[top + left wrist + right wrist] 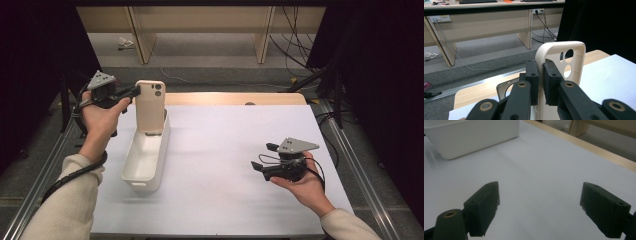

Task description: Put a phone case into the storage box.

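Clamping a beige phone case (pixel 150 106) by its left edge at 10 o'clock on the table: the left gripper (pixel 131 92), jaws pressed together on the case's thin side wall. Holding the case upright, camera cutouts at top, its lower end dipping into the far end of a white plastic bin (pixel 144 160). Seen from the left gripper view, pinching just the rim of the phone case (pixel 559 60), with 2 black pads (pixel 552 85) biting a narrow strip of flexible wall.

Resting idle at 4 o'clock on the white tabletop (pixel 225 165): the right gripper (pixel 261 160), its 2 jaws spread wide apart over bare surface and gripping nothing.

Risking, judging from the grip, a slip or twist: soft rim flexing under the pads, case pivoting and catching the bin's edge, or dropping outside it if released while tilted.
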